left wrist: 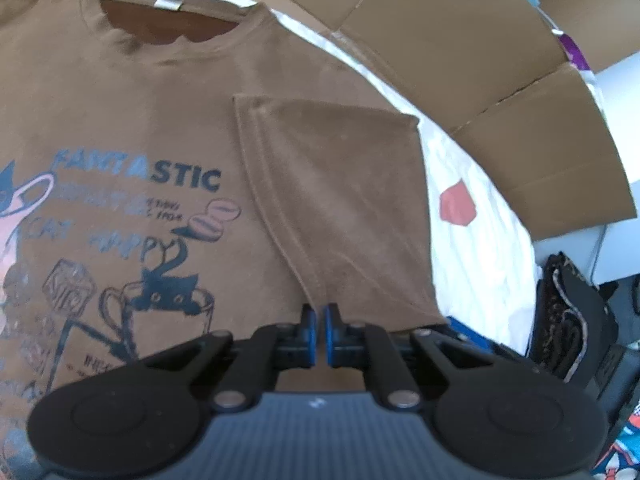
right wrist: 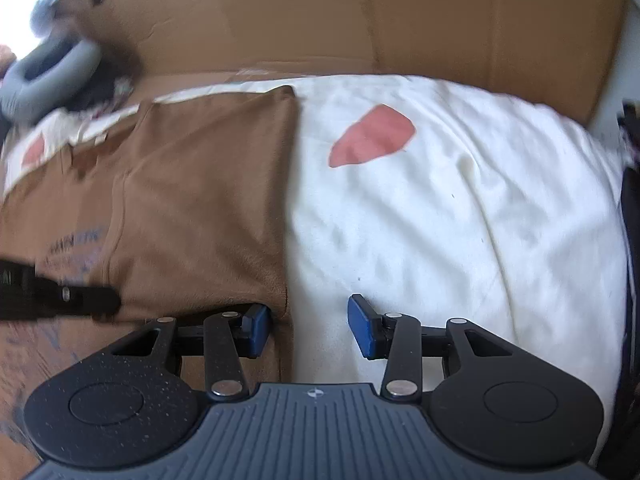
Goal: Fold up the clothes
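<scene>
Left wrist view: brown T-shirt (left wrist: pixel 140 92) lies flat, print side up, on a white sheet (left wrist: pixel 476 248) with red patches. Collar toward the top of frame, neck label showing. Print reads "FANTASTIC", with a cat in a cup below. The near sleeve (left wrist: pixel 332 200) is folded in over the shirt body, its hem running diagonally down to the gripper. Left gripper (left wrist: pixel 320 320): blue pads nearly together over the sleeve's lower corner; whether cloth is pinched between them cannot be told. Flattened cardboard (left wrist: pixel 460 40) curves along the far edge of the sheet; a dark patterned bag (left wrist: pixel 568 320) sits at the right.

Right wrist view: blurred. Right gripper (right wrist: pixel 308 322) held with fingers apart, nothing between the pads. Its left pad sits over the shirt's edge, its right pad over bare sheet; the shirt's side edge runs up between them. Contact with the fabric cannot be judged. The other tool's dark finger enters at left, on the shirt. Cardboard stands behind; a grey padded ring (right wrist: pixel 44 68) lies at upper left.
</scene>
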### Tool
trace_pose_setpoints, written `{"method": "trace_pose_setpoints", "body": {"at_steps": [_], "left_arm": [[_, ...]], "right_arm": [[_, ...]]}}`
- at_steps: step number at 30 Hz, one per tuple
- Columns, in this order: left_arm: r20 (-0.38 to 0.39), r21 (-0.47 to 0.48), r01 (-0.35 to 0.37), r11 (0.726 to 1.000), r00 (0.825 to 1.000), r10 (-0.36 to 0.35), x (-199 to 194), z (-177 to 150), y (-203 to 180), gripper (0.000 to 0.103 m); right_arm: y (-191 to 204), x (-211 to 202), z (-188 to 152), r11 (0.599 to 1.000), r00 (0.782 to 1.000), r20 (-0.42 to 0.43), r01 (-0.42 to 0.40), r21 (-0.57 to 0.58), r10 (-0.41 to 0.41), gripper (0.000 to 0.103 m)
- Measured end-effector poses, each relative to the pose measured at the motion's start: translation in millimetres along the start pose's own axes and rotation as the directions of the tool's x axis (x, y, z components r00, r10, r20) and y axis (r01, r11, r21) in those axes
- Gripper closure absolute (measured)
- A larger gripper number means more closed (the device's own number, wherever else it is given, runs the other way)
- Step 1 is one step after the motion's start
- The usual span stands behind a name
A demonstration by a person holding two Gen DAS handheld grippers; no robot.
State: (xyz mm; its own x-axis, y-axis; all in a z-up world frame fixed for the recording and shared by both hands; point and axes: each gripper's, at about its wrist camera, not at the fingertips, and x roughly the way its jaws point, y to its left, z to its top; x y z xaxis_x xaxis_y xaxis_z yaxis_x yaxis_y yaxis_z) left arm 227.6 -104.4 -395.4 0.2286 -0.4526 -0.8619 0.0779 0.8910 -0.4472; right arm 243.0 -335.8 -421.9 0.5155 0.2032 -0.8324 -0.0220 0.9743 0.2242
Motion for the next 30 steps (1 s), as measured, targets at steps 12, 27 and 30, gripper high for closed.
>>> {"method": "trace_pose_setpoints", "body": {"at_steps": [12, 27, 30], "left_arm": [[-0.016, 0.151, -0.081, 0.985, 0.996, 0.084, -0.3, 8.4, -3.7, 0.089], [0.099, 0.335, -0.117, 0.935, 0.991, 0.089, -4.1, 76.6, -20.8, 0.089], [0.096, 0.353, -0.115, 0.928, 0.992, 0.087, 9.2, 84.0, -22.0, 0.089]], "right_arm": [[6.5, -11.5, -2.8, 0.988, 0.998, -0.051, 0.014, -0.151, -0.022, 0.053], [13.2, -28.6, 27.3, 0.995, 0.995, 0.041, -0.09, -0.034, 0.091, 0.072], [20.9, -21.0, 28.1, 0.995, 0.996, 0.042, -0.082, -0.059, 0.085, 0.081]]}}
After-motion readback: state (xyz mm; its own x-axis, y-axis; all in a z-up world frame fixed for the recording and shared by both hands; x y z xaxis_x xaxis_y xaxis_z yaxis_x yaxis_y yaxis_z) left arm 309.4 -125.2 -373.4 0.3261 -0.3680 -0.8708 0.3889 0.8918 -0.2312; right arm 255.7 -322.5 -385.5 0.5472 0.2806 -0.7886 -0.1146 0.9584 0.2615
